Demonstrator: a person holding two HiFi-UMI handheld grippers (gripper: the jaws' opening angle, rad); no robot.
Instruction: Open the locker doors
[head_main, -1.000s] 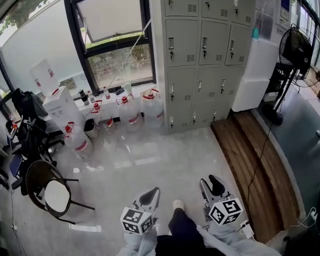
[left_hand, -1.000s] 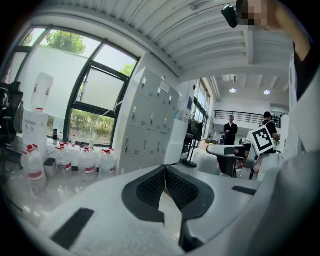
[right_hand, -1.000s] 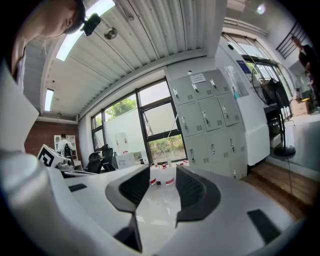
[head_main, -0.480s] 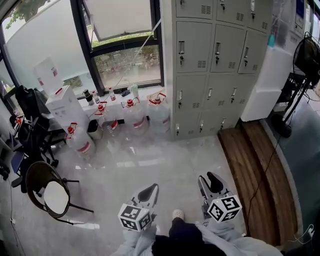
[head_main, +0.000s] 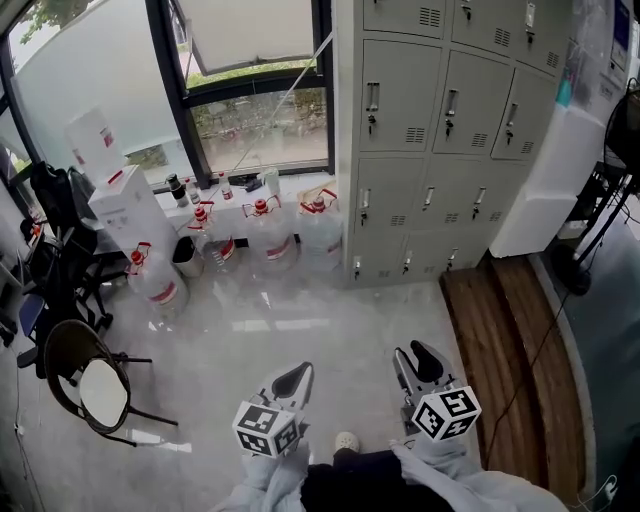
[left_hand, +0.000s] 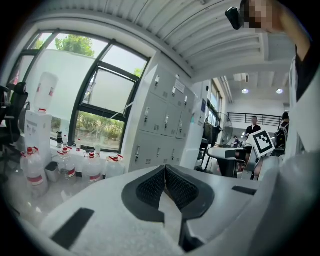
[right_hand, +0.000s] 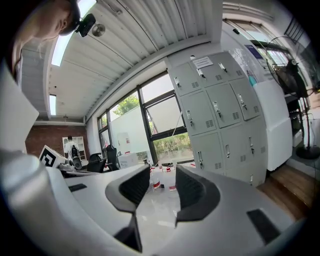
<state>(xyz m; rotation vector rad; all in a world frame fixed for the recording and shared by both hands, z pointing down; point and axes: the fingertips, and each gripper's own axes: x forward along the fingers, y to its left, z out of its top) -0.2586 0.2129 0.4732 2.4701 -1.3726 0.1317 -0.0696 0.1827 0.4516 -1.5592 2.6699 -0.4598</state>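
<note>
**Item 1. Lockers (head_main: 440, 130).** Grey steel bank against the far wall, right of the window. Three columns are visible, in several rows. Every door in sight is shut. Each door has a small vertical handle (head_main: 371, 100) near its left edge and vent slots beside it. The bank is well apart from both tongs, across open floor.

**Item 2. Left tongs (head_main: 292, 382).** Held low in front of the person. The jaws are closed tip to tip with nothing between them.

**Item 3. Right tongs (head_main: 420, 362).** Held level with the left. The jaws are moderately apart and empty, with only the distant room showing through the gap.

**Item 4. Surroundings.** Water bottles (head_main: 265, 235) stand in a row under the window. A chair (head_main: 85, 385) is at far left. A wooden floor strip (head_main: 500, 330) runs to the lockers' right foot.

**Handling note (judgement).** The step in hand is the approach, and no door has been reached yet.
- Close the distance first, keeping clear of the bottles.
- Choose one handle and bring the open right tongs square to it, jaws astride the vertical bar, then close firmly.
- The hinges are probably on the right edge, so pull outward along that arc rather than straight back.
- Spread the left tongs before using them.
</note>
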